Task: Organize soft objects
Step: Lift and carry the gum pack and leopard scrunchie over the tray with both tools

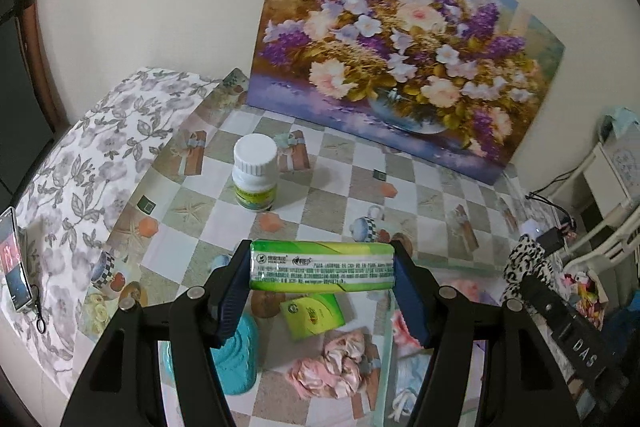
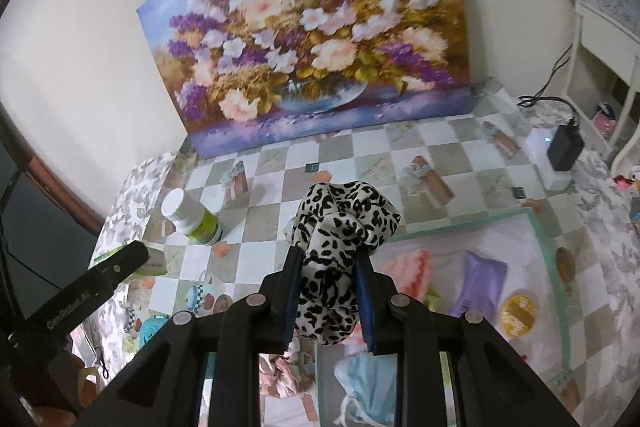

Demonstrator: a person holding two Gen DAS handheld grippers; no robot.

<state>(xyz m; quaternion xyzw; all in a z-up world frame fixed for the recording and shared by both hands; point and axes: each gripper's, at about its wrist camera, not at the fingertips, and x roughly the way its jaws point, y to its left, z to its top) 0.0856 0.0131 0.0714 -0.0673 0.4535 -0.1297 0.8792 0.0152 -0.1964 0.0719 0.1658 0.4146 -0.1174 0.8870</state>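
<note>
Jaws of the left gripper (image 1: 322, 281) are clamping a green tissue pack (image 1: 320, 267) end to end, holding it level above the checkered bench (image 1: 320, 163); the jaws of the right gripper (image 2: 327, 281) are pinching a leopard-print scrunchie (image 2: 336, 239) tight, its bulk bulging above the pads. Both items are hanging clear of the bench. Judgement: the transparent tray (image 2: 550, 239) at right, already carrying soft items, is looking like the destination. Advice: keep the pack level so it is not slipping out lengthwise, avoid the white bottle (image 1: 256, 173), and release the scrunchie low over a bare patch of tray.
</note>
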